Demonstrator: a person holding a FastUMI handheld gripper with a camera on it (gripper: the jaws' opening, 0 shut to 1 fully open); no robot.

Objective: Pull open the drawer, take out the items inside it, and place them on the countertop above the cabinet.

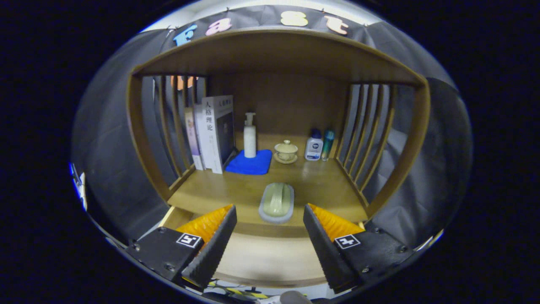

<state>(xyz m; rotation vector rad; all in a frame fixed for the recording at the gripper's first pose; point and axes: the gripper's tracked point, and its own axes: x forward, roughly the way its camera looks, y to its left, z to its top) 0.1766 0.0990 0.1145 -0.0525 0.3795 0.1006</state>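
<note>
A pale green oval item in a whitish dish [276, 203] lies on the wooden countertop [320, 185], close to its front edge. My gripper [269, 207] is open and holds nothing. Its fingers stand wide apart on either side of the dish and a little nearer than it, not touching it. Below the countertop the drawer [270, 257] is pulled out between and under the fingers. The part of its pale wooden bottom that I can see is bare.
Further back on the countertop stand upright books [213, 133], a white pump bottle [249, 137] on a blue cloth [249, 162], a lidded cup on a saucer [286, 152], a white bottle with a blue cap [314, 145] and a teal bottle [328, 143]. Slatted sides and a top board enclose the shelf.
</note>
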